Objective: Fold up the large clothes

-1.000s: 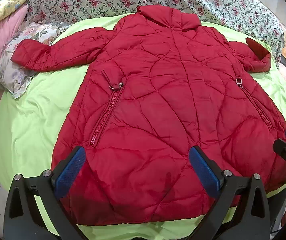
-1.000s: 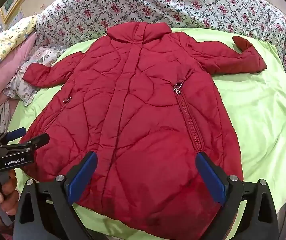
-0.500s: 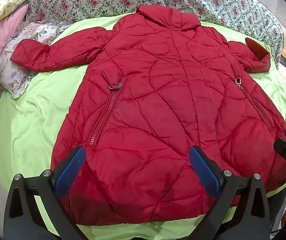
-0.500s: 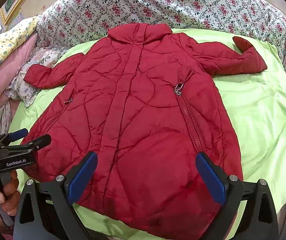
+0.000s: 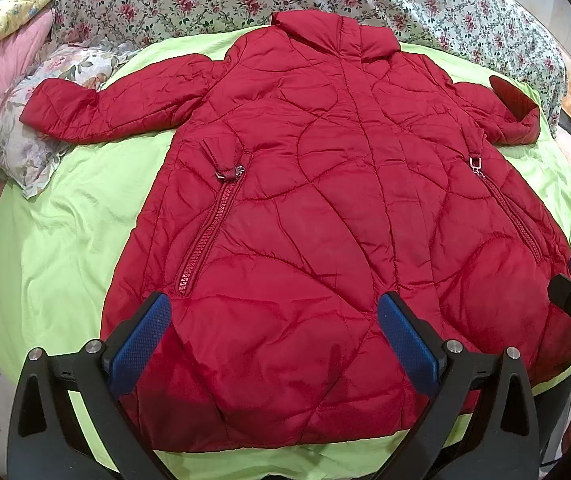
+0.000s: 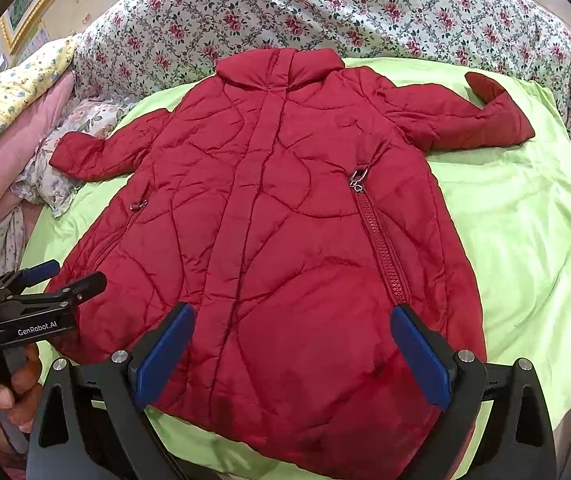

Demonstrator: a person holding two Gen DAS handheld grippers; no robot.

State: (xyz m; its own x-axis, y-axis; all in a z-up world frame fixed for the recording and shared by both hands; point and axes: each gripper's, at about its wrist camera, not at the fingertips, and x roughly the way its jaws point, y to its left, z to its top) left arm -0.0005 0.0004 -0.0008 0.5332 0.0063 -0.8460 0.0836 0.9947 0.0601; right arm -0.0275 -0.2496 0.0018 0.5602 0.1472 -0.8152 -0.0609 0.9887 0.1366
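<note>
Coat (image 5: 317,216) spread on green sheet (image 5: 77,220), floral pillows (image 6: 325,8) behind.

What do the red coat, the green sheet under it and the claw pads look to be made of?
Red coat: likely a padded synthetic shell such as nylon, going by its slight sheen, puffy quilted panels and curved stitching.
Green sheet: matte woven fabric, perhaps cotton, with soft creases.
Left claw pads: blue with a fine dotted texture, probably rubber, on black frames that could be plastic.
</note>
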